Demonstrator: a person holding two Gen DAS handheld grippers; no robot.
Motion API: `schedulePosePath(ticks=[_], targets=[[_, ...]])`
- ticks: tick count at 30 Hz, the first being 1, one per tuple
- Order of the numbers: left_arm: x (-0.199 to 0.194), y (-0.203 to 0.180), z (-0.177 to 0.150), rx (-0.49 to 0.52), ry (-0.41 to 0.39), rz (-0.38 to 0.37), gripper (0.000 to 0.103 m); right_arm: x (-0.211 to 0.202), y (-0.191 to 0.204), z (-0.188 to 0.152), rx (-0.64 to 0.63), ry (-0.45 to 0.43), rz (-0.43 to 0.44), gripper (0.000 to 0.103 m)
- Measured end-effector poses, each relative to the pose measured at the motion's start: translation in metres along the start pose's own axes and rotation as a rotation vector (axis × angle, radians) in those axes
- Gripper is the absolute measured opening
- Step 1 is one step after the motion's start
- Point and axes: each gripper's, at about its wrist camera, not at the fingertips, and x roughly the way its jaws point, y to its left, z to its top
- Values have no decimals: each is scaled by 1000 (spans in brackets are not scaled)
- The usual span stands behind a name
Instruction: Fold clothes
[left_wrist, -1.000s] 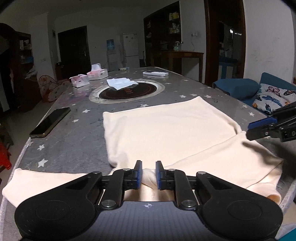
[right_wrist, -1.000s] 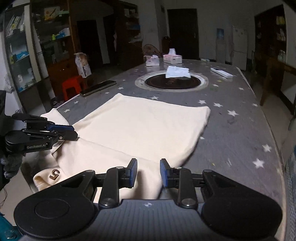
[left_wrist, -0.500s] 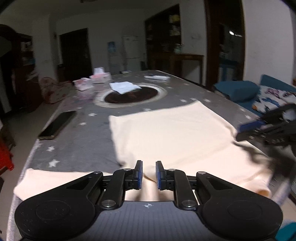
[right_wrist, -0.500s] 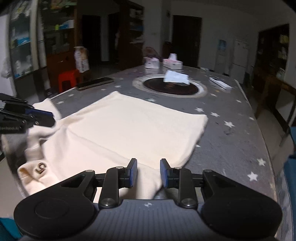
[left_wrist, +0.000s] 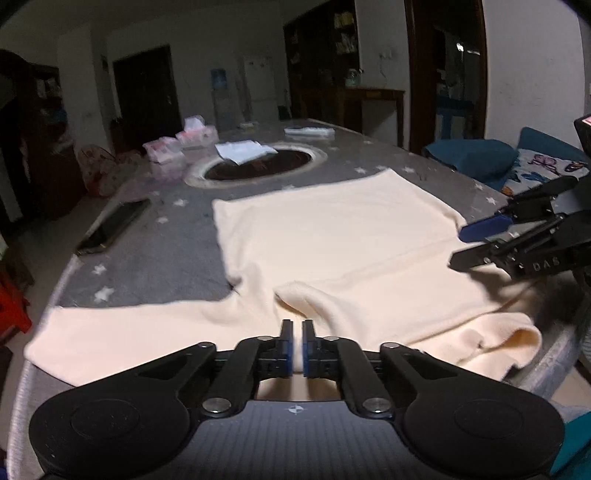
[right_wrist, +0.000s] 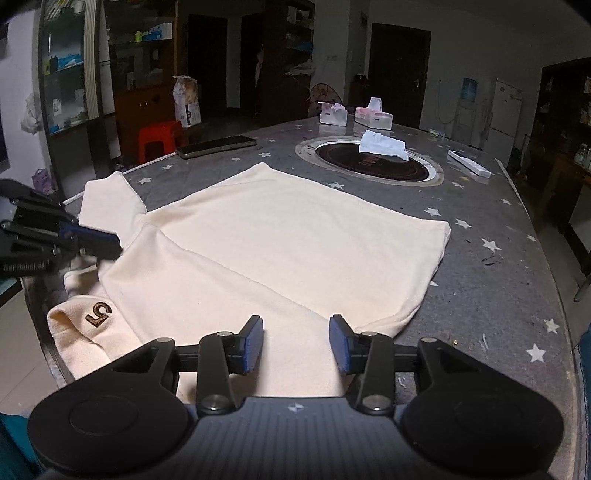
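A cream sweater (left_wrist: 332, 240) lies flat on the grey star-patterned table (left_wrist: 147, 236), its hem toward the table's middle. It also shows in the right wrist view (right_wrist: 280, 243), with a brown mark near the collar (right_wrist: 98, 314). One sleeve (left_wrist: 122, 332) stretches left along the near edge. My left gripper (left_wrist: 298, 345) has its jaws nearly closed above the near edge of the sweater, with no cloth between them. My right gripper (right_wrist: 296, 343) is open over the near side of the sweater. It also shows at the right of the left wrist view (left_wrist: 480, 240).
A phone (left_wrist: 114, 225) lies left of the sweater. A round hotplate (right_wrist: 373, 164) with a white cloth (right_wrist: 384, 146) sits mid-table. Tissue boxes (right_wrist: 354, 114) and a remote (right_wrist: 469, 164) lie beyond. A red stool (right_wrist: 159, 140) stands off the table. A blue sofa (left_wrist: 476, 155) stands beside the table.
My left gripper has let go of the bunched cloth it held, pulled back, and its jaws have narrowed. My right gripper has opened wider. The sweater's shoulder has dropped onto the table.
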Motion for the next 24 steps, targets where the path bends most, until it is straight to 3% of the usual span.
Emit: schedulePosePath(ticks=[3, 6, 8, 10, 12, 18, 20, 24], targets=[[-3, 7, -1, -32, -5, 32, 1, 1, 0, -1, 4, 4, 1, 43], [-7, 8, 0, -31, -11, -1, 3, 1, 1, -1, 2, 2, 4, 46], [-10, 3, 3, -11, -21, -27, 6, 0, 4, 2, -1, -6, 12, 46], [-6, -1, 3, 11, -12, -37, 17, 0, 7, 5, -10, -15, 24, 46], [-2, -5, 3, 32, -2, -46, 18, 1, 10, 9, -18, -23, 35, 46], [5, -5, -3, 35, 21, -58, 16, 3, 18, 13, -38, -27, 63, 47], [4, -6, -4, 45, 14, -66, 6, 5, 22, 15, -48, -27, 80, 47], [-2, -4, -4, 20, -30, -51, 2, 10, 33, 22, -87, -24, 108, 47]])
